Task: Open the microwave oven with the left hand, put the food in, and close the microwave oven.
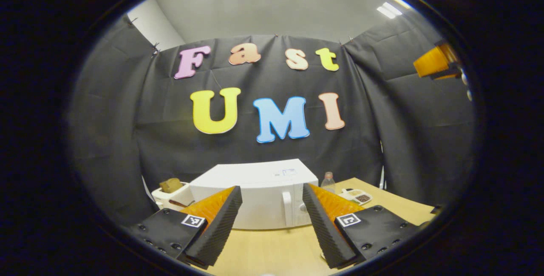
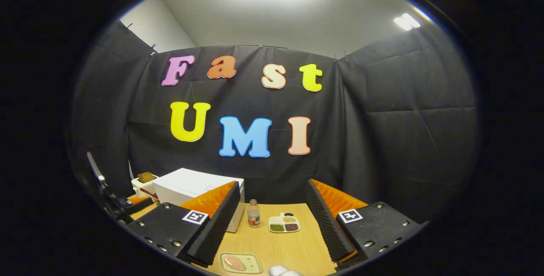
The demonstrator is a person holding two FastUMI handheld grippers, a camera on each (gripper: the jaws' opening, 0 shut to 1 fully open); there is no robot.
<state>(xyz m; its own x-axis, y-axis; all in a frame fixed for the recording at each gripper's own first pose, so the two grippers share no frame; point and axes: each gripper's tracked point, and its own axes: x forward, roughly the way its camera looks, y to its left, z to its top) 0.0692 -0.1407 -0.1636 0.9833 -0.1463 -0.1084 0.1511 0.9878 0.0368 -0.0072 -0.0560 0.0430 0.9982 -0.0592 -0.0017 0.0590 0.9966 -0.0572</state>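
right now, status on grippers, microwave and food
Left gripper open, right gripper open. Microwave shut. Food tray on table. Nothing blocking.

White microwave oven [image 1: 259, 195] at lower centre of the left gripper view, closed, with a white handle [image 1: 287, 209] and a small pale label on top. Pale wood-grain table [image 1: 272, 246] beneath. White toaster [image 1: 172, 195] at lower left holding brown bread [image 1: 171, 184]. Clear bottle [image 2: 253, 214] at lower centre of the right gripper view, with a pink cap and red-and-white label. White divided dish [image 2: 284, 224] holding green, brown and tan portions. Pale green patterned tray [image 2: 241, 263] at the bottom edge, carrying pinkish food [image 2: 234, 262].
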